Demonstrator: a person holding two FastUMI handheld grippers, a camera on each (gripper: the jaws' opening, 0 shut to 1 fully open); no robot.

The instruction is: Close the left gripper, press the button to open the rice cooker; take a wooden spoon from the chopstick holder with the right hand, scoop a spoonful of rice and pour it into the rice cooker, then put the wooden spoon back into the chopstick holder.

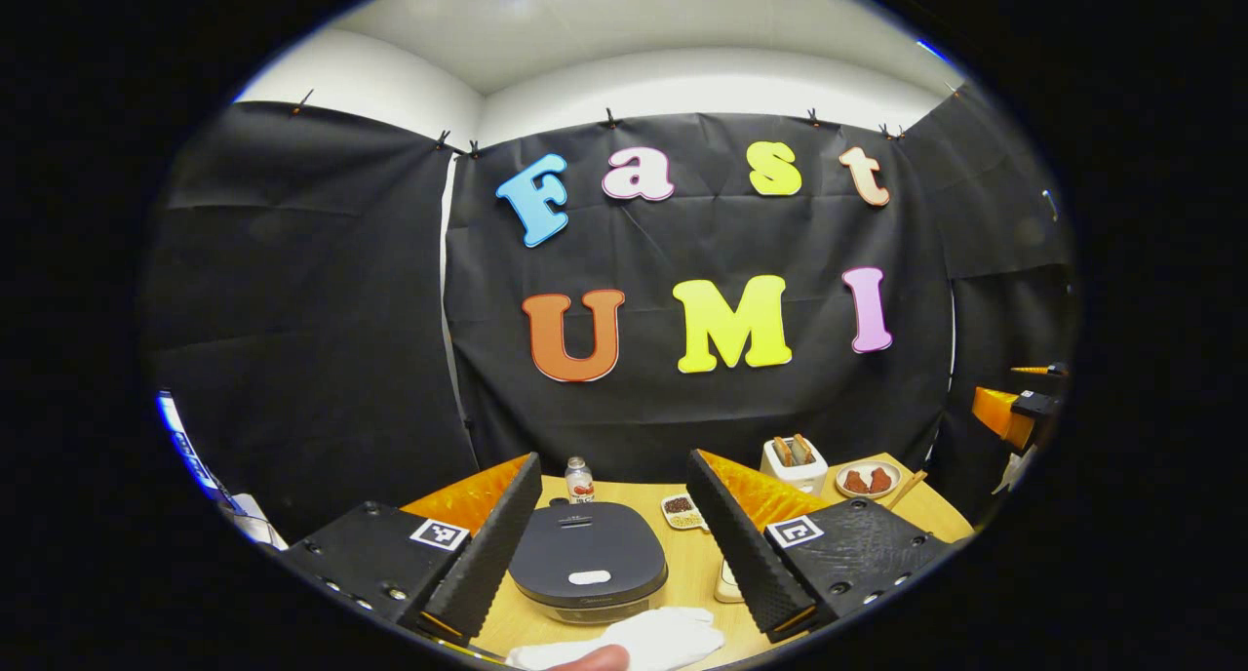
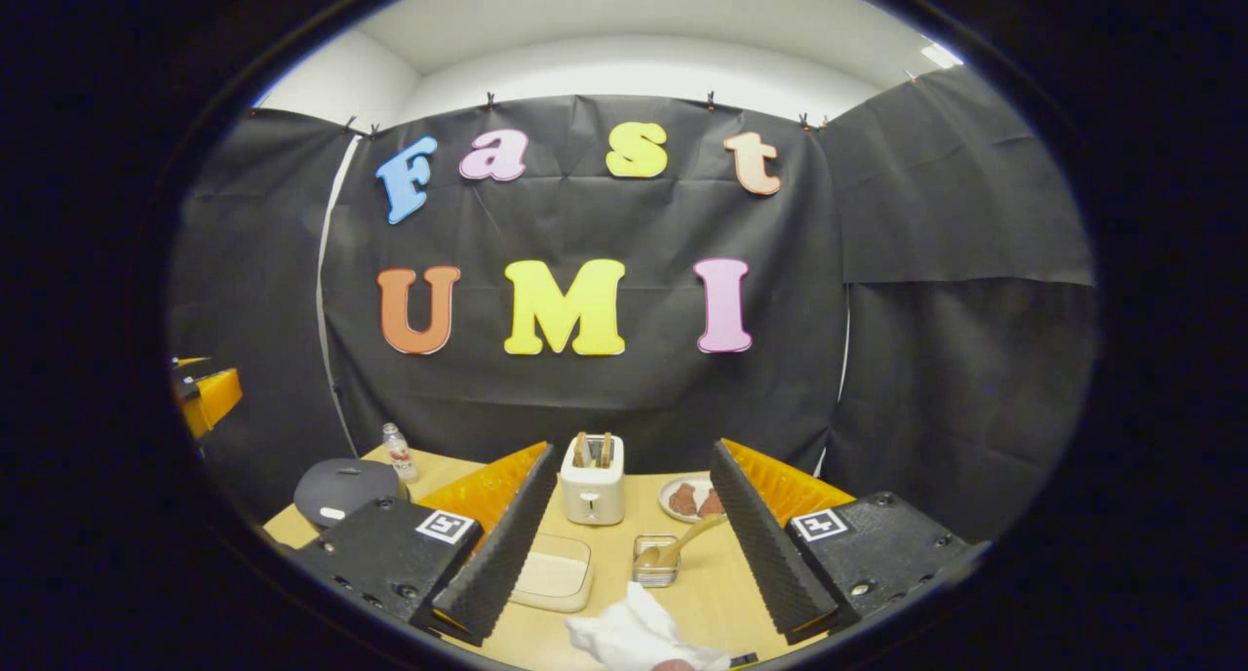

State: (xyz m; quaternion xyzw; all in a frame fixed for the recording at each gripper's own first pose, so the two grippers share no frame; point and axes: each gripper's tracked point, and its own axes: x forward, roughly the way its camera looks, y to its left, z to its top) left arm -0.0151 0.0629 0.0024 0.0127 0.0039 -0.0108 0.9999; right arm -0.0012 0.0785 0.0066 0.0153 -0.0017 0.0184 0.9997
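In the left gripper view, the left gripper (image 1: pixel 612 520) hangs above the wooden table (image 1: pixel 697 564) with its jaws spread wide and nothing between them. Framed in that gap sits the dark rice cooker (image 1: pixel 588 559), lid down, its pale button (image 1: pixel 589 577) on the near edge. Behind the cooker stands a small bottle (image 1: pixel 579 480), then a little dish of grains (image 1: pixel 683 512), then a white toaster (image 1: pixel 795 463) and a plate of reddish food (image 1: pixel 868 480). A white cloth (image 1: pixel 643 640) lies crumpled at the near edge.

Over to the right gripper view: the rice cooker (image 2: pixel 346 489) is off to the far left of the table. The right gripper (image 2: pixel 629 525) is also wide open and empty (both of them idle, then). Between its fingers lies a shallow tray of rice (image 2: pixel 552 572), the clear chopstick holder (image 2: pixel 656 561) just beside it with the wooden spoon (image 2: pixel 682 542) leaning out to the right, toaster (image 2: pixel 592 479) behind.
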